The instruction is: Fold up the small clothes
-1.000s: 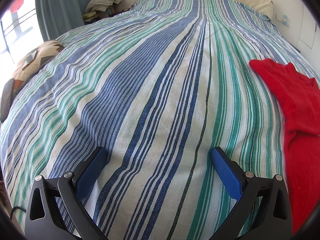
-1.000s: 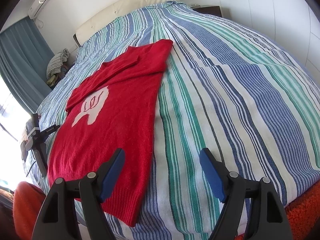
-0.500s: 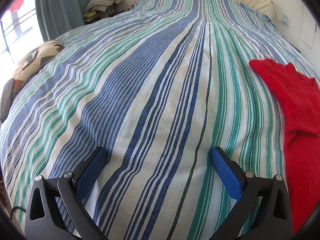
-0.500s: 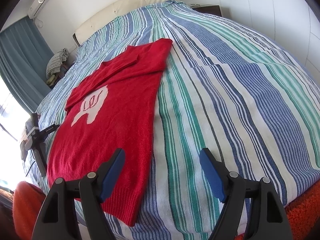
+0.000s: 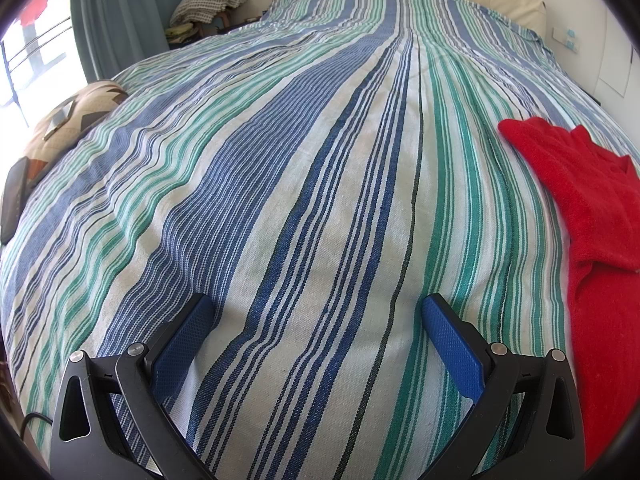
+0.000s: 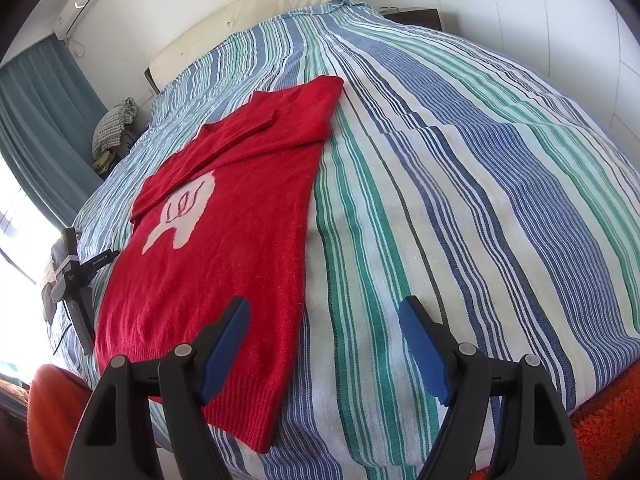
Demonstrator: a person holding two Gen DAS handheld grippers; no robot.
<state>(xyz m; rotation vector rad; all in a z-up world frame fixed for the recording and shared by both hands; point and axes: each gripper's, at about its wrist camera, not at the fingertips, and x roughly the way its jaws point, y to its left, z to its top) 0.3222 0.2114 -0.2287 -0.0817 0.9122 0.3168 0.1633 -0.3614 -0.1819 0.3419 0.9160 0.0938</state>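
1. We see the red sweater (image 6: 224, 240) lying flat on the striped bedspread (image 6: 460, 200), hem toward us, with a pale motif on the chest and a sleeve folded across the upper part.
2. Right gripper (image 6: 324, 332): jaws stand wide apart with nothing held. The sweater's right-hand edge runs down between them; the left blue pad overlaps the red knit in view, the right pad sits over bare stripes. Whether the pad touches the cloth we cannot tell.
3. Left gripper (image 5: 316, 328): jaws equally wide and empty, over bare bedspread.
4. In the left wrist view the sweater (image 5: 592, 240) lies well off to the right of those jaws, apart from them.
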